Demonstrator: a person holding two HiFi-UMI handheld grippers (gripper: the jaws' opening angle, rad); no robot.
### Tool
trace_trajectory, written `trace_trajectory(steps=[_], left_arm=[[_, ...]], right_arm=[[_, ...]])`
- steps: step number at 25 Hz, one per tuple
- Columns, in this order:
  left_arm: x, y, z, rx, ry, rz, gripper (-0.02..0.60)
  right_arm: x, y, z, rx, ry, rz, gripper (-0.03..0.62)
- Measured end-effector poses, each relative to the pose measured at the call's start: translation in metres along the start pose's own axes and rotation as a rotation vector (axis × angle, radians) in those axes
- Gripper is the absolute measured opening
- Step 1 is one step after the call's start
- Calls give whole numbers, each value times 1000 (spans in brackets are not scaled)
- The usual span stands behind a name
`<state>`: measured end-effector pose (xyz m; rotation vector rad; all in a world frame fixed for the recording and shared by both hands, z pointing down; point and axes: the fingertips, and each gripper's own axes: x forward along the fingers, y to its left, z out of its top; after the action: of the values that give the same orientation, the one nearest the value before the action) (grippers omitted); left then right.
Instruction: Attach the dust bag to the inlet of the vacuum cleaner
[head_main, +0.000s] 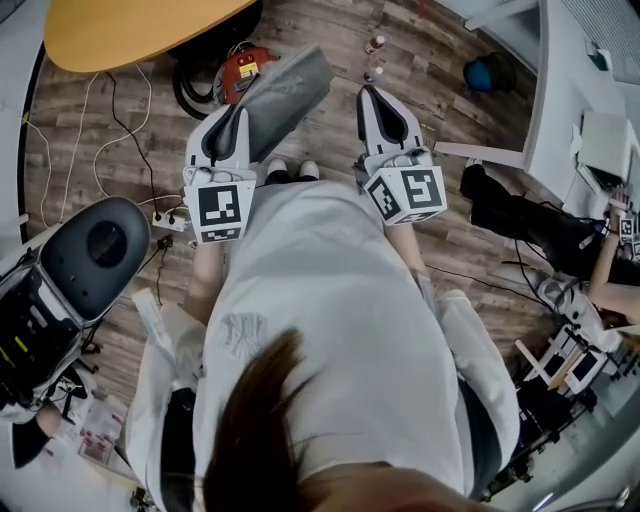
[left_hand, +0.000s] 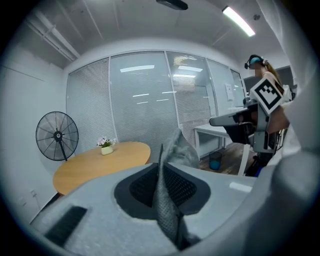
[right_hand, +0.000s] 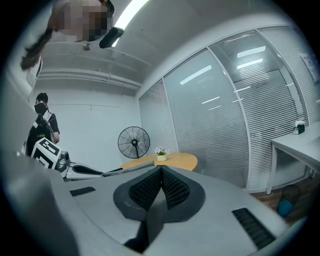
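"What's it like from overhead?"
"The left gripper (head_main: 238, 115) holds the grey dust bag (head_main: 290, 95) above the floor (head_main: 330, 155). The red vacuum cleaner (head_main: 243, 70) sits near the bag's far end, with a power strip (head_main: 170, 221) off to one side."
"Its own view?"
"Fingers (left_hand: 142, 187) clamped on the bag's fabric. A round bench (left_hand: 100, 162) with a flower pot (left_hand: 106, 146) and a fan (left_hand: 57, 136) stand beyond."
"And the right gripper (right_hand: 161, 170)?"
"Fingers shut together, nothing in them. It faces that bench and fan too."

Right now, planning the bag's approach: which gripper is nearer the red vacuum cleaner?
Left. The left gripper, holding the dust bag, hangs close behind the vacuum cleaner; the right gripper, shut empty, is farther off to its right.
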<state>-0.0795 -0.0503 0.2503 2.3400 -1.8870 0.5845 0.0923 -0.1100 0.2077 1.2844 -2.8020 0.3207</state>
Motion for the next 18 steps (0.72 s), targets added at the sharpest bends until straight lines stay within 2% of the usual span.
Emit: trace_trajectory(steps=[10,14,18], left_arm=[[5,-1,-11,20,23,-69,44],[4,-13,-27,58,62,-118,44],[5,-36,-51,92,105,-201,43]], right_arm=[[9,6,-5,-21,33,-8,5],[11,27,-15,-103,75,124,5],[13,53,-35,-277,135,262,6]])
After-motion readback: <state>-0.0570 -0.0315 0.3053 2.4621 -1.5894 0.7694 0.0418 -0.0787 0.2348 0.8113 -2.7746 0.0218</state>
